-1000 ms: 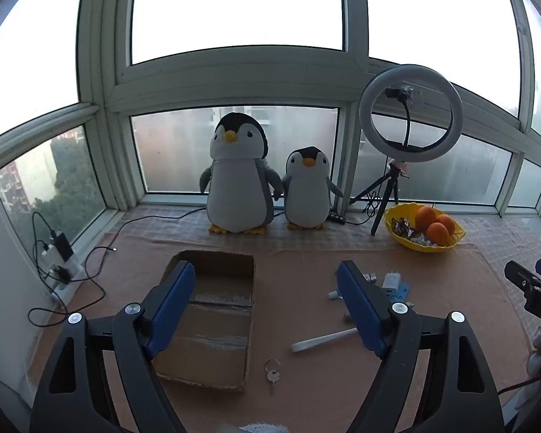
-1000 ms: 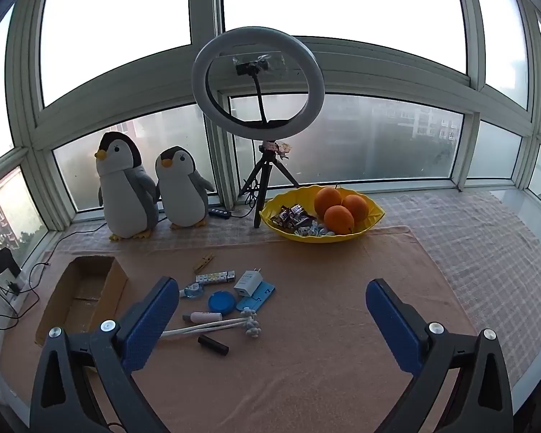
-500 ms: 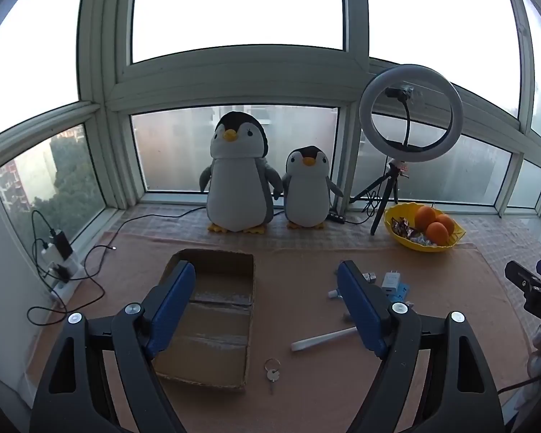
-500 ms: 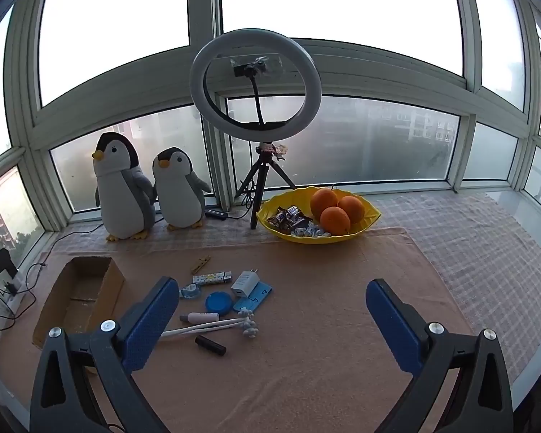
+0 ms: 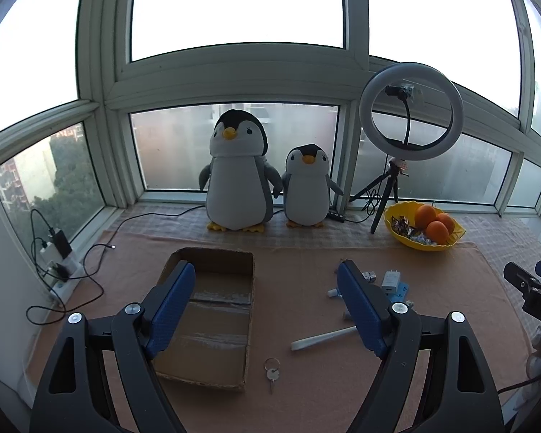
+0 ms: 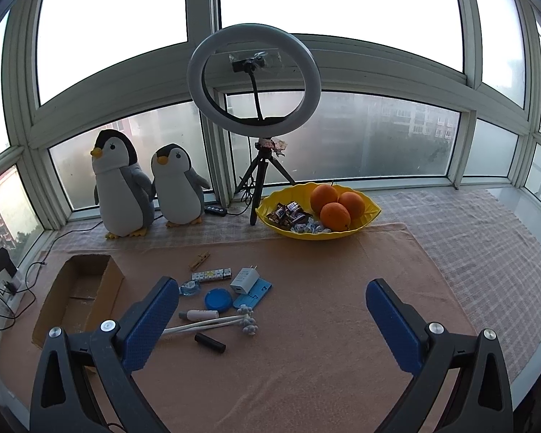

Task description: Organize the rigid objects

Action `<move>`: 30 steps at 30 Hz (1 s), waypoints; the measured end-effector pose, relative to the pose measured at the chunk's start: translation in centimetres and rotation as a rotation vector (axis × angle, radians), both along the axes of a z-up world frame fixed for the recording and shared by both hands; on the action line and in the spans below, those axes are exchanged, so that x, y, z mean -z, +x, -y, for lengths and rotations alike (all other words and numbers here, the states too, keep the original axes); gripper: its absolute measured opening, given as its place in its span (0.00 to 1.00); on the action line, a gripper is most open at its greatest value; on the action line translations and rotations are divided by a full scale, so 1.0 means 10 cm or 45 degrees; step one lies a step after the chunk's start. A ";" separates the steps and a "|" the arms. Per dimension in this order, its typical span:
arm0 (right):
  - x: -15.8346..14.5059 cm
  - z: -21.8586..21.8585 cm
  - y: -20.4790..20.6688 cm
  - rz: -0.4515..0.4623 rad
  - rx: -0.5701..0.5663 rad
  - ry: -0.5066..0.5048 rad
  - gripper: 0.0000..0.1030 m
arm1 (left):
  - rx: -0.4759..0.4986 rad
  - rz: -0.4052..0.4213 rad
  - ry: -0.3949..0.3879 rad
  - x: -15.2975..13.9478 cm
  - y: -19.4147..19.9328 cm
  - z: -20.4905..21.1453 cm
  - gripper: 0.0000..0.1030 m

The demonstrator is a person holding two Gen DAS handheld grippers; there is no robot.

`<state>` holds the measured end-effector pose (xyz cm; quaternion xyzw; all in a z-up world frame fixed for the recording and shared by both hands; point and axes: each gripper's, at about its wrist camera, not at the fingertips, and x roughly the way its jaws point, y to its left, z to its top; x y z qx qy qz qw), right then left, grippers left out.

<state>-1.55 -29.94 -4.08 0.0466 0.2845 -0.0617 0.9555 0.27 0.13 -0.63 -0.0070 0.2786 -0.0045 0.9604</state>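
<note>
Below left claw (image 5: 267, 310): cardboard box (image 5: 212, 324).

Fingers (image 6: 151, 321): blue pads, dotted texture, on black arms. Surface (image 6: 306, 324): covered by a plain salmon-pink cloth; checked beige cloth (image 6: 487, 231) beyond it. Cardboard box (image 5: 212, 324): brown. Bowl (image 6: 364, 216): yellow, holding three orange fruits (image 6: 337, 205). Round lid (image 6: 218, 298): blue. Charger (image 6: 244, 279): white. Penguin toys (image 5: 238, 184): black, grey and white, orange beaks and feet. Ring light (image 6: 254, 79): white, black tripod.
</note>
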 end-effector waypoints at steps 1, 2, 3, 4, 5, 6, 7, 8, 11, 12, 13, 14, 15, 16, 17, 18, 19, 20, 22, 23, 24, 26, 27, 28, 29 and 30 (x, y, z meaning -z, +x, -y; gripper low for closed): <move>0.00 0.00 0.00 -0.001 -0.002 0.001 0.99 | 0.000 -0.001 -0.002 0.00 0.00 0.00 0.79; 0.00 0.00 0.00 0.000 -0.001 0.000 0.99 | 0.000 -0.003 -0.003 0.00 0.00 0.00 0.79; 0.00 -0.01 0.00 0.000 0.000 -0.001 0.99 | -0.001 -0.005 -0.004 0.00 0.01 -0.01 0.79; 0.00 0.00 0.00 -0.001 -0.001 -0.002 0.99 | -0.003 -0.006 -0.005 0.00 0.01 -0.01 0.79; 0.01 -0.01 0.01 -0.003 -0.003 -0.003 0.99 | -0.002 -0.006 -0.007 0.01 0.02 -0.01 0.79; 0.01 -0.02 0.01 -0.003 -0.004 -0.005 0.99 | -0.002 -0.006 -0.006 0.01 0.03 -0.01 0.79; 0.01 -0.03 0.01 -0.003 -0.005 -0.006 0.99 | -0.002 -0.007 -0.005 0.00 0.03 -0.01 0.79; 0.02 -0.03 0.01 -0.003 -0.006 -0.006 0.99 | -0.001 -0.007 -0.005 0.01 0.03 -0.01 0.79; 0.03 -0.05 0.02 -0.007 -0.010 -0.007 0.99 | -0.002 -0.010 -0.006 0.01 0.03 -0.01 0.79; 0.03 -0.05 0.01 -0.008 -0.011 -0.008 0.99 | -0.002 -0.010 -0.007 0.01 0.03 -0.02 0.79; 0.03 -0.06 0.01 -0.009 -0.012 -0.008 0.99 | -0.002 -0.012 -0.007 0.01 0.03 -0.02 0.79; 0.04 -0.06 0.01 -0.011 -0.012 -0.009 0.99 | -0.002 -0.011 -0.008 0.01 0.03 -0.02 0.79; 0.04 -0.06 0.01 -0.011 -0.012 -0.008 0.99 | -0.002 -0.011 -0.008 0.01 0.04 -0.02 0.79; 0.04 -0.06 0.01 -0.012 -0.014 -0.007 0.99 | -0.001 -0.012 -0.008 0.01 0.04 -0.03 0.79; 0.04 -0.06 0.01 -0.012 -0.014 -0.006 0.99 | 0.000 -0.011 -0.008 0.01 0.04 -0.03 0.79; 0.04 -0.07 0.02 -0.013 -0.014 -0.007 0.99 | -0.002 -0.012 -0.008 0.01 0.04 -0.02 0.79; 0.04 -0.07 0.02 -0.014 -0.013 -0.007 0.99 | -0.001 -0.012 -0.009 0.01 0.04 -0.03 0.79; 0.04 -0.07 0.02 -0.013 -0.013 -0.006 0.99 | 0.000 -0.012 -0.008 0.01 0.04 -0.03 0.79; 0.04 -0.07 0.02 -0.014 -0.014 -0.006 0.99 | 0.001 -0.014 -0.008 0.01 0.05 -0.03 0.79; 0.05 -0.08 0.03 -0.015 -0.014 -0.008 0.99 | 0.002 -0.014 -0.009 0.01 0.04 -0.03 0.79; 0.05 -0.08 0.03 -0.016 -0.016 -0.007 0.99 | 0.002 -0.014 -0.009 0.01 0.04 -0.03 0.79; 0.06 -0.09 0.03 -0.019 -0.019 -0.004 0.99 | 0.002 -0.014 -0.009 0.01 0.04 -0.03 0.79; 0.06 -0.09 0.03 -0.020 -0.020 -0.003 0.99 | 0.003 -0.013 -0.008 0.01 0.04 -0.03 0.79; 0.07 -0.09 0.03 -0.020 -0.020 -0.002 0.99 | 0.002 -0.014 -0.007 0.01 0.05 -0.03 0.79; 0.07 -0.10 0.03 -0.020 -0.019 -0.003 0.99 | 0.002 -0.015 -0.008 0.01 0.05 -0.02 0.79; 0.07 -0.10 0.03 -0.019 -0.019 -0.003 0.99 | 0.002 -0.015 -0.008 0.01 0.05 -0.02 0.79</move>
